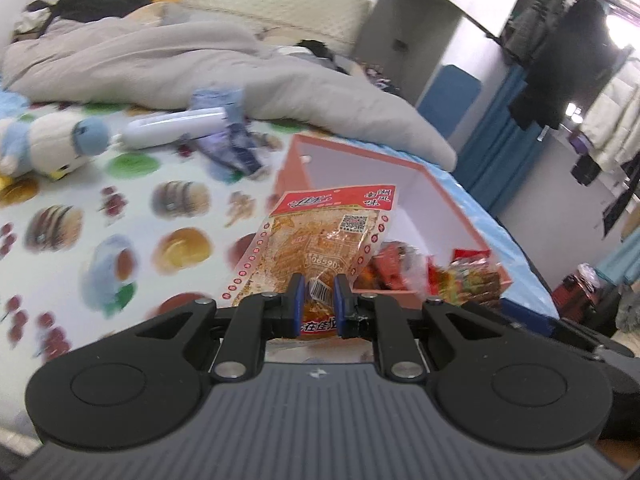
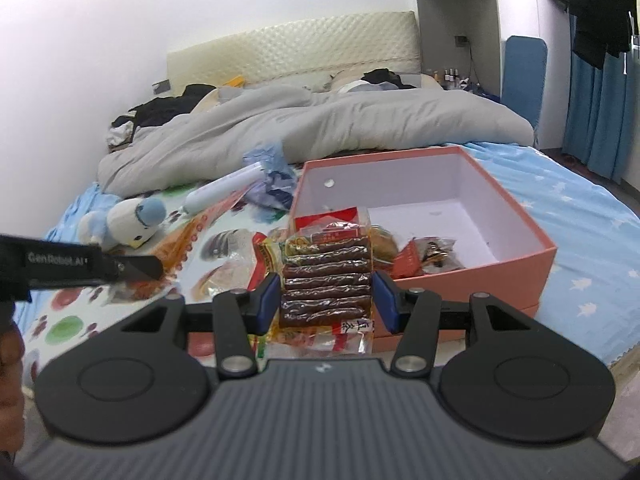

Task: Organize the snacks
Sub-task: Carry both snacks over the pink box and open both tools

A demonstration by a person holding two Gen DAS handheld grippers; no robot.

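My left gripper (image 1: 318,284) is shut on the bottom edge of a flat orange-red snack packet (image 1: 320,240), held above the bed beside the pink box (image 1: 460,196). Several small red snack packs (image 1: 396,268) lie in the box's near corner. In the right wrist view my right gripper (image 2: 326,284) is shut on a clear pack of dark brown sticks (image 2: 326,280), lifted in front of the pink box (image 2: 480,280). More snack packs (image 2: 424,254) lie inside it. The left gripper's black body (image 2: 80,268) reaches in from the left with the orange packet (image 2: 188,240).
A food-print sheet (image 1: 120,220) covers the bed. On it lie a plush penguin (image 1: 48,144), a white tube-shaped device (image 1: 176,130) and a crumpled blue wrapper (image 1: 232,140). A grey duvet (image 1: 200,64) is heaped behind. Blue curtains and hanging clothes stand at the right.
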